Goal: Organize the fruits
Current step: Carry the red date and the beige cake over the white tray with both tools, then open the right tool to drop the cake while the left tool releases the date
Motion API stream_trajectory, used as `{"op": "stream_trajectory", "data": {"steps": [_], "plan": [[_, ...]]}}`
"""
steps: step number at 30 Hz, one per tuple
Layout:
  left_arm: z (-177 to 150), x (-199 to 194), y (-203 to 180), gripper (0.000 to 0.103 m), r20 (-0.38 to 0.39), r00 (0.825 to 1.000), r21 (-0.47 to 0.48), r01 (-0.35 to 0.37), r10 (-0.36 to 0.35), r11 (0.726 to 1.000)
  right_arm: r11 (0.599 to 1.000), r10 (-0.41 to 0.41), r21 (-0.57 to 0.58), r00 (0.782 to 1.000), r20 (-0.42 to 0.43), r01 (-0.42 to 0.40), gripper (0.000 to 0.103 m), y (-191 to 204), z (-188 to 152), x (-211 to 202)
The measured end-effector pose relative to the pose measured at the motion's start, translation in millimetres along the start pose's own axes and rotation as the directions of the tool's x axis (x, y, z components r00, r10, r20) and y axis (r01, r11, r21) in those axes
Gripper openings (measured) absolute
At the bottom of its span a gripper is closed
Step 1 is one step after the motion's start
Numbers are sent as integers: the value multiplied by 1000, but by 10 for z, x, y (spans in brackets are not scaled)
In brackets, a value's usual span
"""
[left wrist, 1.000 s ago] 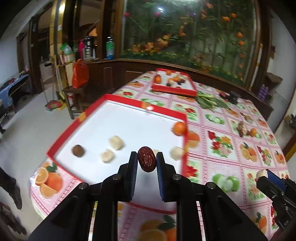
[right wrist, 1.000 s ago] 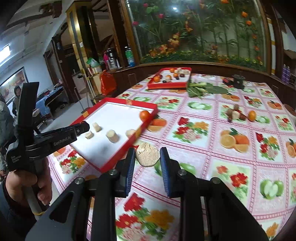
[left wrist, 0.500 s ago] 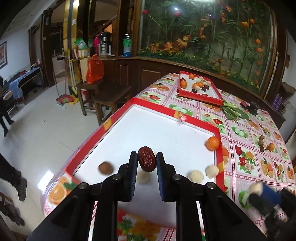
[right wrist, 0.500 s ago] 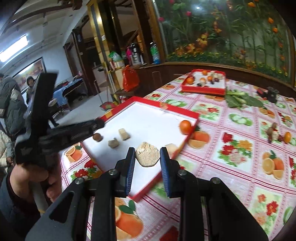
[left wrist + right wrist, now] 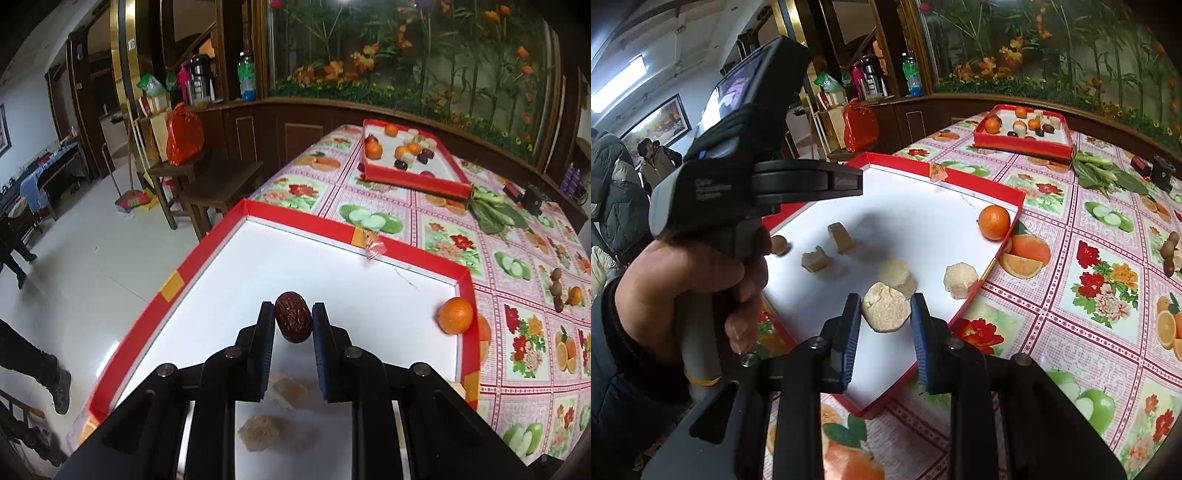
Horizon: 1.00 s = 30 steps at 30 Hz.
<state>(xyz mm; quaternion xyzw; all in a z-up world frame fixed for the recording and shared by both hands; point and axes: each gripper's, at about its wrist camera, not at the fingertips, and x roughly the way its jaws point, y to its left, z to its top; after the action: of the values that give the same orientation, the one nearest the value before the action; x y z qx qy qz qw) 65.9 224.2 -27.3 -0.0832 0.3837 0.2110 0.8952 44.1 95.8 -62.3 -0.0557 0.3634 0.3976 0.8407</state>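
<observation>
The left gripper [image 5: 293,321] is clamped on a dark red date [image 5: 293,322], pinched at its middle so it stands on end between the pads. It hangs above the white floor of the near tray [image 5: 317,221], which suggests the date is meant to be set down there.

The right gripper [image 5: 885,314] squeezes a pale, crumbly lump [image 5: 885,312] by its flat sides. It hovers over the tray's near edge, probably so the lump can go down next to others like it.

Seen from the right wrist, the near tray has a raised red rim that should stop round fruit rolling off. Inside lie two more pale lumps [image 5: 897,277], two smaller tan chunks [image 5: 827,247] further left, a small brown round fruit [image 5: 778,244] partly behind the person's left hand [image 5: 683,291], and an orange [image 5: 994,222] resting against the right rim.

A far tray [image 5: 1021,142] near the table's end holds oranges, dark fruits and pale pieces mixed together. Loose small fruits [image 5: 1170,253] sit on the patterned tablecloth [image 5: 1071,332], well apart from both trays, beyond some leafy greens [image 5: 1104,175].
</observation>
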Motion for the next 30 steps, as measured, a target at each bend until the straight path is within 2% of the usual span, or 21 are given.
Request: {"op": "stream_trajectory", "data": {"steps": [10, 30], "plan": [[32, 180, 3, 19, -39, 999, -4, -29, 29, 1000, 1000, 7, 8, 1000, -22, -7, 29, -74, 23, 144], [57, 259, 23, 19, -46, 998, -5, -43, 43, 999, 1000, 1, -11, 999, -32, -2, 29, -33, 8, 200]]}}
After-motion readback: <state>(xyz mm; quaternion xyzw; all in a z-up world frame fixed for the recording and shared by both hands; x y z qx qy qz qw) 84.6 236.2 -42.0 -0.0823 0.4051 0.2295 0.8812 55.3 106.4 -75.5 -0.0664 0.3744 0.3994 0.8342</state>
